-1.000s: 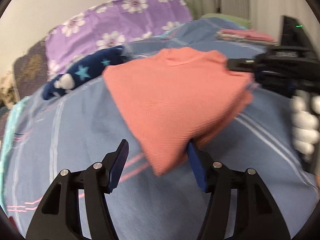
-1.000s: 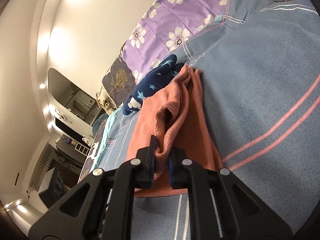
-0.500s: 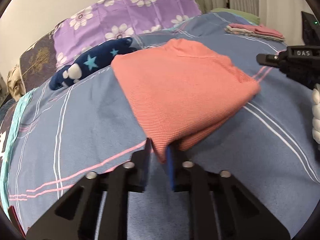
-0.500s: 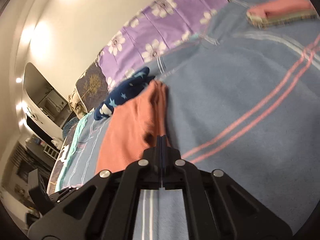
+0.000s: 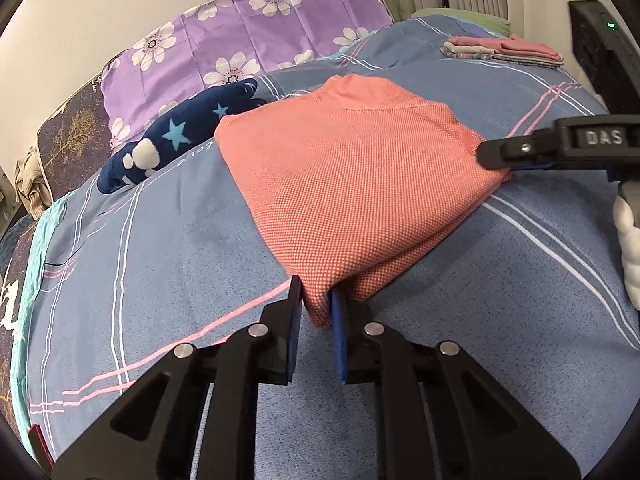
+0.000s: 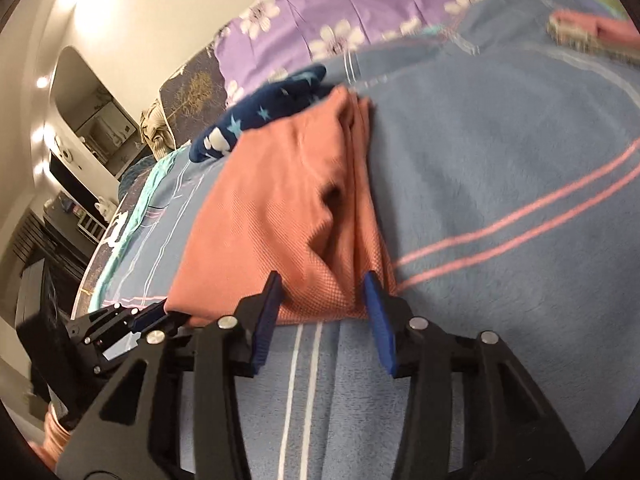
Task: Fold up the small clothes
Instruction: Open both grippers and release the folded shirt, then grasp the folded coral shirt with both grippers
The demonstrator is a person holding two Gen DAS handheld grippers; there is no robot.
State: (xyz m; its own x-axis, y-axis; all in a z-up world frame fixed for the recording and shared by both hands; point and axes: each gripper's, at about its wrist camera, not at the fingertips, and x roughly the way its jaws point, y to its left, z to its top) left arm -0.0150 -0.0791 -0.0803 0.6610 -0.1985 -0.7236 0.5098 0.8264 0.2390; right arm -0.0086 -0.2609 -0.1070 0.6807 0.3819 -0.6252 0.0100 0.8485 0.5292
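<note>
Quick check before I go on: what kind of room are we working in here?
Most likely a bedroom. The work surface is a bed with a blue striped blanket, a purple flowered pillow lies at its head, and a small stack of folded clothes sits at the far corner.

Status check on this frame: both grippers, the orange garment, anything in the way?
Left gripper shut on corner of folded orange knit top. Right gripper opening, that top's edge between its jaws. Navy star-print garment touches top's far side; no obstruction.

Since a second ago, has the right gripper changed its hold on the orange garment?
Yes. The right gripper pinched a raised fold then; now its jaws are opening around the orange garment, which lies flat on the blue bedspread.
</note>
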